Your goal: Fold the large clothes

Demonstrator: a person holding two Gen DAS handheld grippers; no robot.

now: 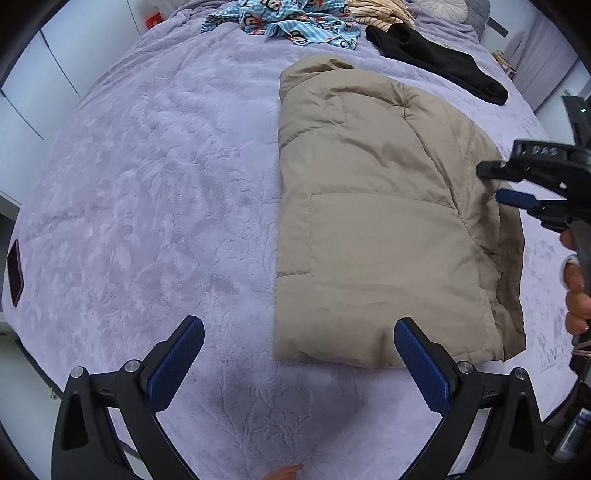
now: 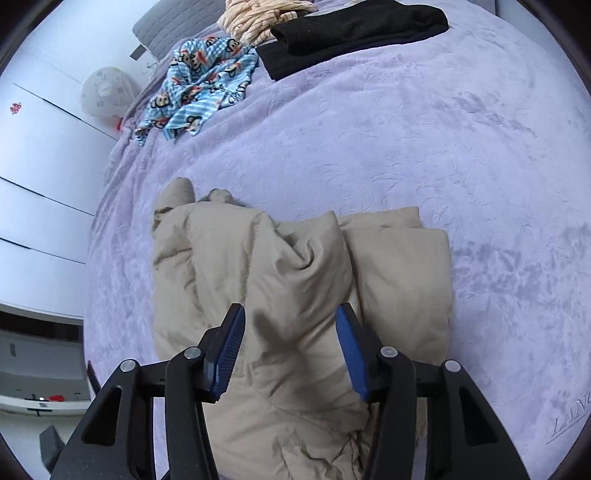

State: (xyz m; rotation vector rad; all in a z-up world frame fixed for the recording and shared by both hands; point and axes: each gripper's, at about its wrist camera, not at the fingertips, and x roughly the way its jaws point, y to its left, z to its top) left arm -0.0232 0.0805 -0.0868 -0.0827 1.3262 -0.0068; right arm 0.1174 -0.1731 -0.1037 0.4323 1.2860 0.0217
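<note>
A beige padded jacket (image 1: 376,221) lies folded into a long block on the lilac bedspread (image 1: 147,184). My left gripper (image 1: 299,339) is open and empty, hovering just off the jacket's near end, its right finger over the jacket's corner. My right gripper (image 1: 495,184) shows at the right edge of the left wrist view, over the jacket's right side. In the right wrist view the right gripper (image 2: 290,332) is open just above the jacket (image 2: 295,295), with a puffy fold between its blue pads (image 2: 351,354); nothing is clamped.
At the far end of the bed lie a blue monkey-print garment (image 1: 295,22), a black garment (image 1: 436,62) and a cream striped one (image 1: 376,13). White wardrobe doors (image 2: 37,166) stand beside the bed. A dark flat object (image 1: 15,271) lies at the bed's left edge.
</note>
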